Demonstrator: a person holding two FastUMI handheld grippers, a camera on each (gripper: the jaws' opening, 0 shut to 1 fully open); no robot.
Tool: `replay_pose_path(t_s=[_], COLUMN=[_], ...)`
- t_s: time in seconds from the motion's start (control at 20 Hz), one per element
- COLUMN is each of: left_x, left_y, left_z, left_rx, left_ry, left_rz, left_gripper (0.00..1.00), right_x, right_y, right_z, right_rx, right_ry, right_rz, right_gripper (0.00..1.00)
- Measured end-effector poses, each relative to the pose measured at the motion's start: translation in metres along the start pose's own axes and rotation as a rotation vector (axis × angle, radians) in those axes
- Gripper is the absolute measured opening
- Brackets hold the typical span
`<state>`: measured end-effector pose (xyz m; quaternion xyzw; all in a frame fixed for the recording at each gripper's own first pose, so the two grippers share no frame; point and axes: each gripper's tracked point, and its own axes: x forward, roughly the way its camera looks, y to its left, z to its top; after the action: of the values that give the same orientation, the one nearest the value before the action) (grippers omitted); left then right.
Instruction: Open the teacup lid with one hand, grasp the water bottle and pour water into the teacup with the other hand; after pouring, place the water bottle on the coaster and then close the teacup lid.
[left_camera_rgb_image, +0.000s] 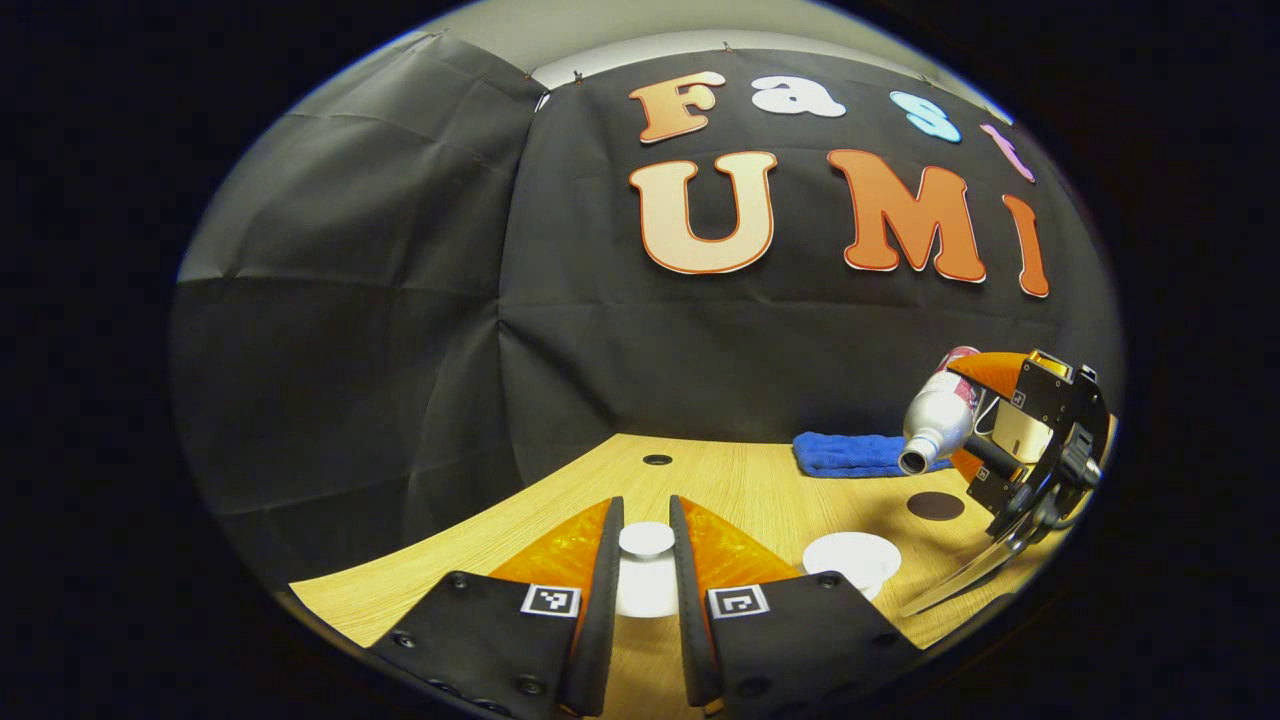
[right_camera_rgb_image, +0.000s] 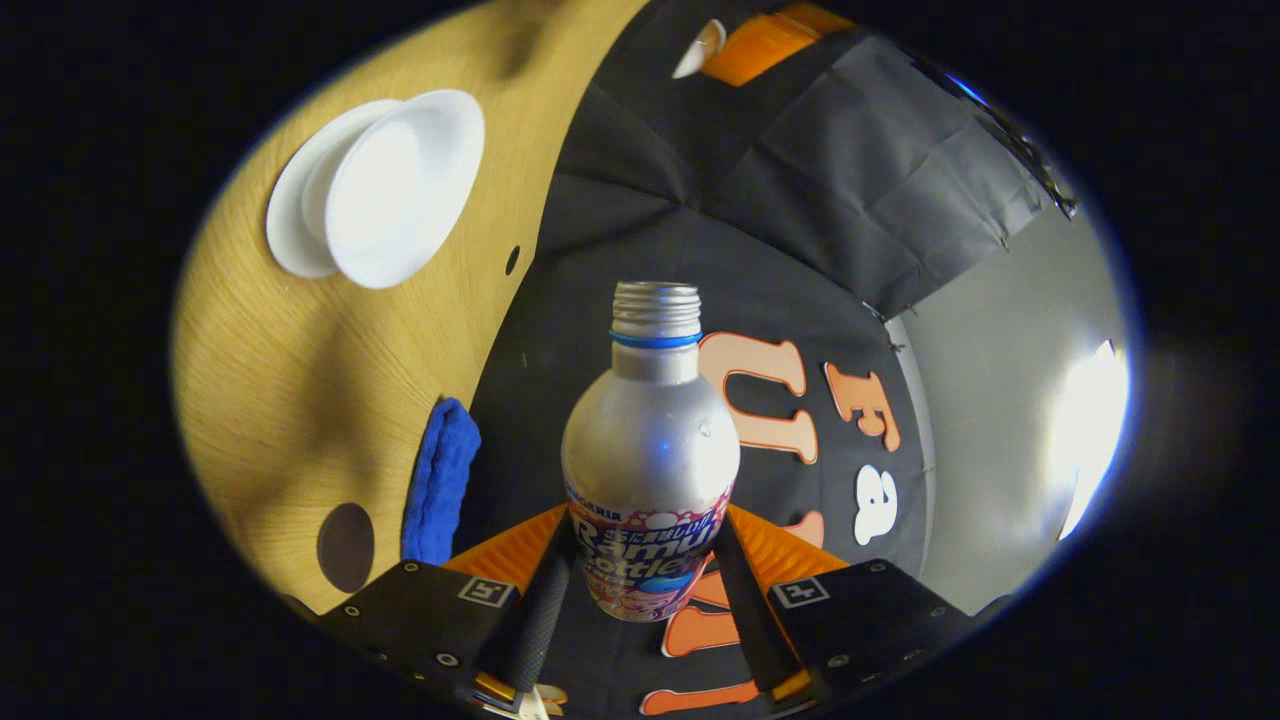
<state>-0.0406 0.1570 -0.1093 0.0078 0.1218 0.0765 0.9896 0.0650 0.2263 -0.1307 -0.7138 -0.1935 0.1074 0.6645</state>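
Observation:
In the left gripper view my left gripper (left_camera_rgb_image: 645, 520) is shut on the knob of the white teacup lid (left_camera_rgb_image: 645, 585), held off the cup. To its right the white teacup (left_camera_rgb_image: 852, 558) stands uncovered on the wooden table (left_camera_rgb_image: 740, 490). My right gripper (left_camera_rgb_image: 962, 420) is shut on the silver water bottle (left_camera_rgb_image: 935, 425), tilted with its uncapped mouth down-left, above and to the right of the cup. A dark round coaster (left_camera_rgb_image: 935, 505) lies below the bottle. In the right gripper view the bottle (right_camera_rgb_image: 650, 450) sits between my right gripper's (right_camera_rgb_image: 645, 545) fingers. The teacup (right_camera_rgb_image: 400, 185), coaster (right_camera_rgb_image: 345, 545) and lid (right_camera_rgb_image: 700, 48) also show.
A folded blue cloth (left_camera_rgb_image: 850, 452) lies at the back of the table against the booth wall, behind the coaster; the right gripper view shows the cloth (right_camera_rgb_image: 440, 480) too. A small round hole (left_camera_rgb_image: 657, 459) is in the tabletop ahead of my left gripper. The cup rests on a white saucer (right_camera_rgb_image: 290, 215).

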Motion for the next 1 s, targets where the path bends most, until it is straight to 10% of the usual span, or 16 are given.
replay_pose_path(t_s=[1.0], left_x=[-0.002], left_y=[-0.036], left_z=[0.016], left_rx=[0.011], left_ry=[-0.031], left_rz=[-0.045], left_gripper=[0.32], right_x=[-0.004], right_y=[0.023], right_z=[-0.074], right_rx=[1.185], right_ry=[0.281], right_rz=[0.179], right_gripper=[0.79])
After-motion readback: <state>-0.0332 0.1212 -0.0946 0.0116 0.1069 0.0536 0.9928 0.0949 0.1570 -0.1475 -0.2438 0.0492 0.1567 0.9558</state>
